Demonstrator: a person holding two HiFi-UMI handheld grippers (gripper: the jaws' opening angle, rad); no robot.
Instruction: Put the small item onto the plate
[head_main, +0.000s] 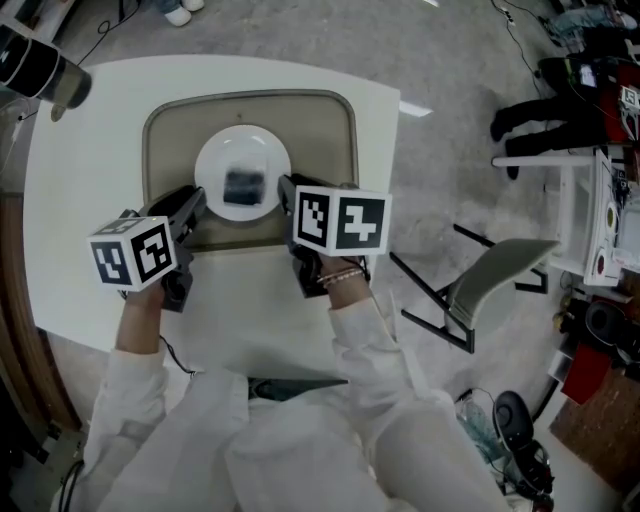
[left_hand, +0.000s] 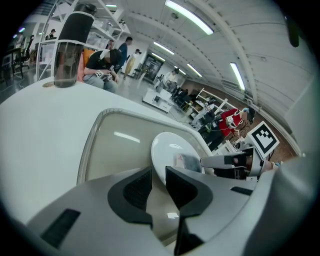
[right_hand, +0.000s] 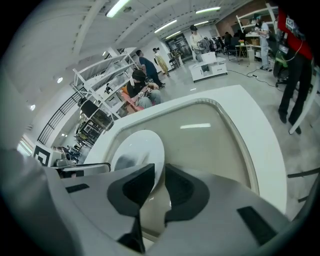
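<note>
Small item (head_main: 243, 186) on white plate (head_main: 218, 160); left gripper (head_main: 198, 198), right gripper (head_main: 284, 188) flank plate rim, jaws narrowly apart.

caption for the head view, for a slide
Left gripper and right gripper flank a plate bearing a small dark item on a tray.

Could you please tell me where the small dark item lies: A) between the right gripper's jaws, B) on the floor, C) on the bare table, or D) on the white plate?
D: the head view shows the small dark item lying in the middle of the white plate, which sits on the tray.
</note>
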